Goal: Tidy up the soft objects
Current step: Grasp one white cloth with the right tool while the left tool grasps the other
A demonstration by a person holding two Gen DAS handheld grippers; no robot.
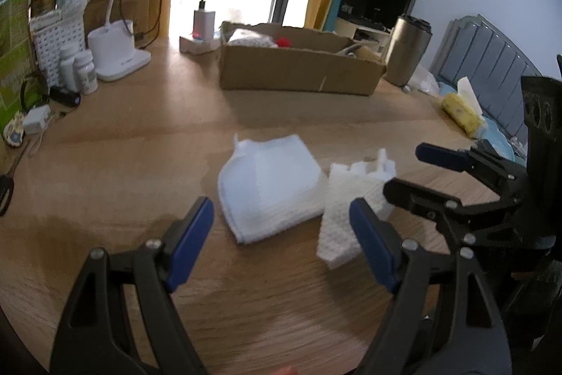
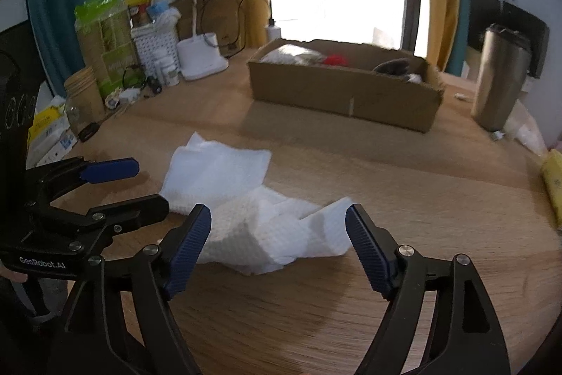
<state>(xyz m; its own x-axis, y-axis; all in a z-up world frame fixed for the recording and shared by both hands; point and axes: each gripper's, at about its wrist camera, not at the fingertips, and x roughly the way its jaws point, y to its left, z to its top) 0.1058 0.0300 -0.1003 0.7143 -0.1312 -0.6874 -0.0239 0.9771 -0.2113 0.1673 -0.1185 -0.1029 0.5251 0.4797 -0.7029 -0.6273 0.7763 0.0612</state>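
Two white cloths lie side by side on the wooden table. The folded cloth (image 1: 270, 188) (image 2: 217, 164) lies flat. Beside it is a crumpled waffle-textured cloth (image 1: 351, 199) (image 2: 267, 234). My left gripper (image 1: 281, 204) (image 2: 149, 185) is open just short of the folded cloth's near edge, holding nothing. My right gripper (image 2: 278, 211) (image 1: 405, 169) is open too, its blue pads either side of the crumpled cloth without pressing on it. At the back stands an open cardboard box (image 1: 298, 69) (image 2: 344, 94) with a pale soft item and a red one inside.
A steel tumbler (image 2: 498, 76) (image 1: 409, 51) stands right of the box. A white desk lamp (image 2: 200, 55) (image 1: 117, 55), small bottles (image 1: 79, 69), a white basket and packets crowd the back left. A yellow tissue pack (image 1: 463, 111) lies at the right edge.
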